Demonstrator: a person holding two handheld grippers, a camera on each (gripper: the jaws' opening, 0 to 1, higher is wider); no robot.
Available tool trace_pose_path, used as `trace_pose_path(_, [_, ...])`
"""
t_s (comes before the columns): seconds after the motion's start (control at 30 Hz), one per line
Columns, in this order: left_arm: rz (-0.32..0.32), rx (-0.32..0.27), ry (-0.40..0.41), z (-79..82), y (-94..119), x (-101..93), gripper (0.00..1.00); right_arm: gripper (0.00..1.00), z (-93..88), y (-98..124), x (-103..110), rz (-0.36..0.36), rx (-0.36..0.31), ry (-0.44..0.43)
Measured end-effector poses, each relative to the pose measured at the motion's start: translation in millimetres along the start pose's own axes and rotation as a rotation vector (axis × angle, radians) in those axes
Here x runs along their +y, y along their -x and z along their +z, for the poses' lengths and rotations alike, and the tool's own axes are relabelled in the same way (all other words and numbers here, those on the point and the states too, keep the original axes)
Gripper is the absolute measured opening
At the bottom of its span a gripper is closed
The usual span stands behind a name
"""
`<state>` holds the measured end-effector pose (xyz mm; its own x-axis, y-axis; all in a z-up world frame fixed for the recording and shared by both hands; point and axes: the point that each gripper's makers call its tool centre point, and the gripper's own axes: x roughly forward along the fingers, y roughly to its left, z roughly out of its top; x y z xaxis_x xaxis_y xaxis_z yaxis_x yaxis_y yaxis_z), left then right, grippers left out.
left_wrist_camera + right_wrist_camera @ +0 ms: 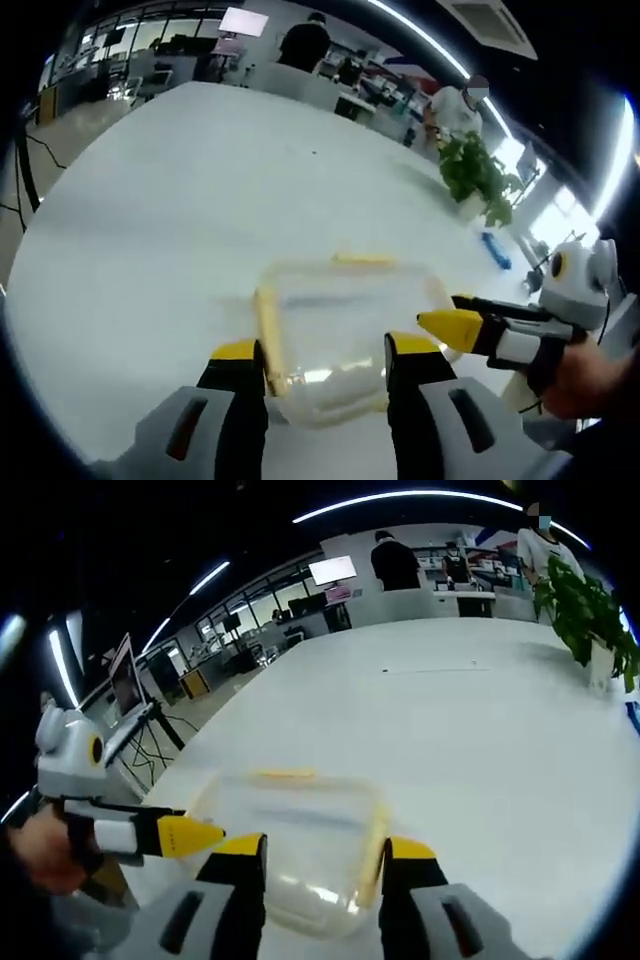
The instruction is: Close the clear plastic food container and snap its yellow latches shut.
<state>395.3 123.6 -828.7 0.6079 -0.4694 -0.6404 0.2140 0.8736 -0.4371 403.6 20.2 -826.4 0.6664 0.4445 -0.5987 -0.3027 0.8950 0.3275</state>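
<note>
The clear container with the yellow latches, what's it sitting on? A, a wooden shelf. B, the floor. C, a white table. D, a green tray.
C: the clear container rests directly on the broad white table, with both grippers' yellow-tipped jaws around its near edge; the right gripper view shows the same white surface beneath it.

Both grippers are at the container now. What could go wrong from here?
1. The clear container sits on a smooth white table; an uneven push from the left gripper or right gripper could slide it rather than seat the lid.
2. Both grippers crowd the same near edge, so their jaws may collide.
3. The yellow latch is blurred, so its state is uncertain; pressing may miss it.
</note>
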Motion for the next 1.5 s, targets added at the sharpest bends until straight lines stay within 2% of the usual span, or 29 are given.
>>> trace_pose_path(1.1, [-0.003, -0.015, -0.014, 72.5, -37, 41.0, 0.46, 0.43, 57.9, -65, -1, -0.004, -0.008, -0.001])
trace_pose_path(1.37, [-0.003, -0.011, -0.013, 87.8, -46, 50.8, 0.46, 0.43, 70.3, -79, -1, -0.008, -0.012, -0.008])
trace_pose_path(1.5, [0.000, -0.019, -0.014, 90.3, -48, 52.4, 0.46, 0.43, 71.9, -81, -1, -0.009, -0.019, -0.007])
